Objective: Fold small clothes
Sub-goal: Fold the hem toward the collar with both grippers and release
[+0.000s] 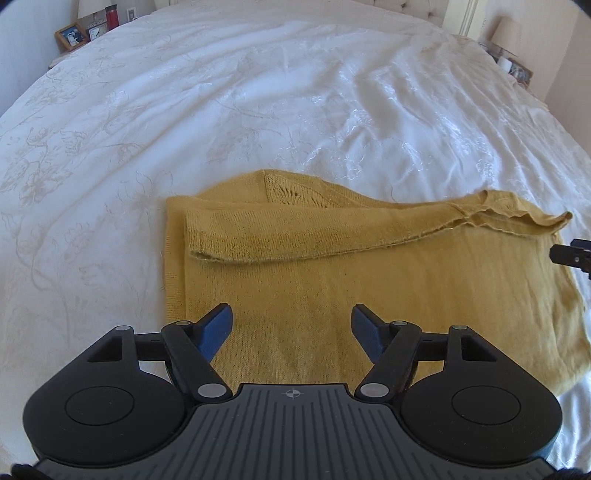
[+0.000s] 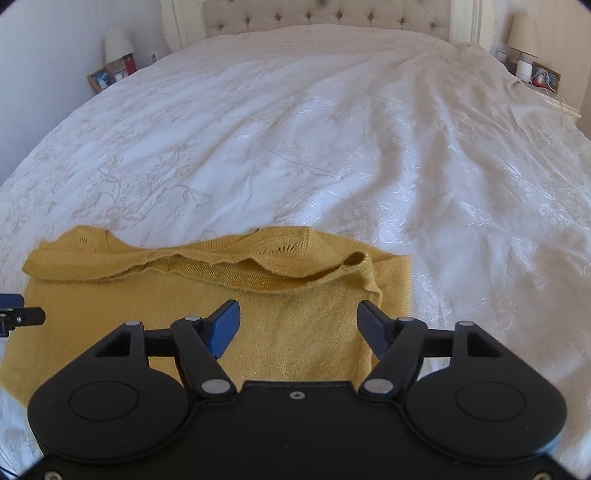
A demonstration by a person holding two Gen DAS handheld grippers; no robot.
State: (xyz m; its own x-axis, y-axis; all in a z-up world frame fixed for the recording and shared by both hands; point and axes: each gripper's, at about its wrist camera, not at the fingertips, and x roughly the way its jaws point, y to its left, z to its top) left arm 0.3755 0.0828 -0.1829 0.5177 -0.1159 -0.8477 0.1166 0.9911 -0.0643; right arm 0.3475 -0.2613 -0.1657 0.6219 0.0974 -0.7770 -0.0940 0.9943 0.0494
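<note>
mustard-yellow knit sweater (image 1: 332,280) is lying flat on the near part of the bed (image 1: 258,110), which is wearing a white floral-embroidered cover. sleeves are lying folded across the upper part of the garment, forming a long horizontal band with a raw hem edge showing. openwork knit pattern is showing near the neckline at the far edge.

left hand-held gripper (image 1: 291,325) is hovering over the lower left part of the sweater, jaws spread wide apart, blue pads (image 1: 216,332) gripping nothing. right hand-held gripper (image 2: 299,321) is hovering over the lower right part of the sweater (image 2: 184,306), jaws likewise wide apart, nothing between them. cannot tell whether either gripper is touching the fabric.

each gripper's tip is peeking into the other camera's edge: the right one at the right edge of the left wrist view, the left one at the left edge of the right wrist view.

tufted headboard (image 2: 325,16) is standing at the far end of the bed. nightstands on both sides are carrying lamps (image 2: 522,29), picture frames (image 2: 99,79) and a red bottle (image 2: 130,63).
</note>
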